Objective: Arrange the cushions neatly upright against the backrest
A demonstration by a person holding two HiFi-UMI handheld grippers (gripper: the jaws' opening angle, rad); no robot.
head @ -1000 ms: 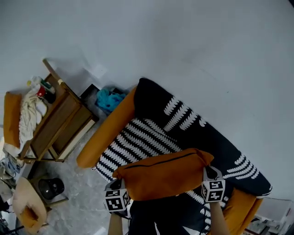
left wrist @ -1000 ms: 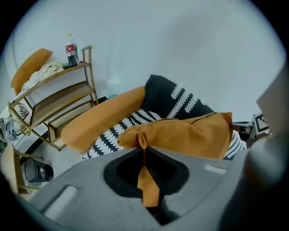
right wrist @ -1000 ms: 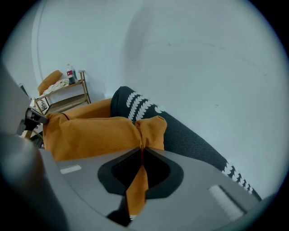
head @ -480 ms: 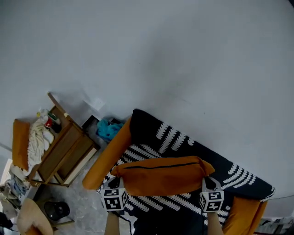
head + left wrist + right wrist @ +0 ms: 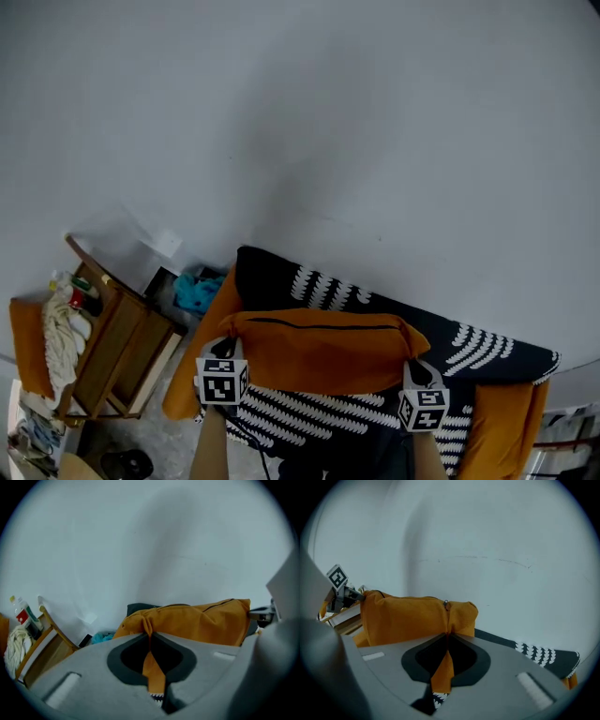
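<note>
Holding an orange cushion (image 5: pixel 323 354) stretched between them, two hand-held claws each pinch one end of it. The left claw (image 5: pixel 229 347) is closed tight on a fold of fabric at the cushion's left corner. In the left gripper view the orange cloth runs down through the narrow slit between the jaws of this claw (image 5: pixel 150 637). The right claw (image 5: pixel 412 364) is closed the same way on the right corner, and the right gripper view shows a pinched orange flap trapped between its jaws (image 5: pixel 447 638).

The cushion (image 5: pixel 197 623) hangs with its long side level and a dark zip (image 5: pixel 319 323) along its top edge. It sits above the seat of a sofa (image 5: pixel 192 380) and in front of the backrest. Whether it touches the backrest cannot be told.

The sofa has orange arms and is draped with a black throw (image 5: pixel 469 345) patterned in white. A plain white wall (image 5: pixel 328 122) rises behind it. Left of the sofa stands a wooden rack (image 5: pixel 127 347) with pale fabric heaped on its top. A teal cloth (image 5: pixel 197 292) lies between the rack and the sofa arm.
</note>
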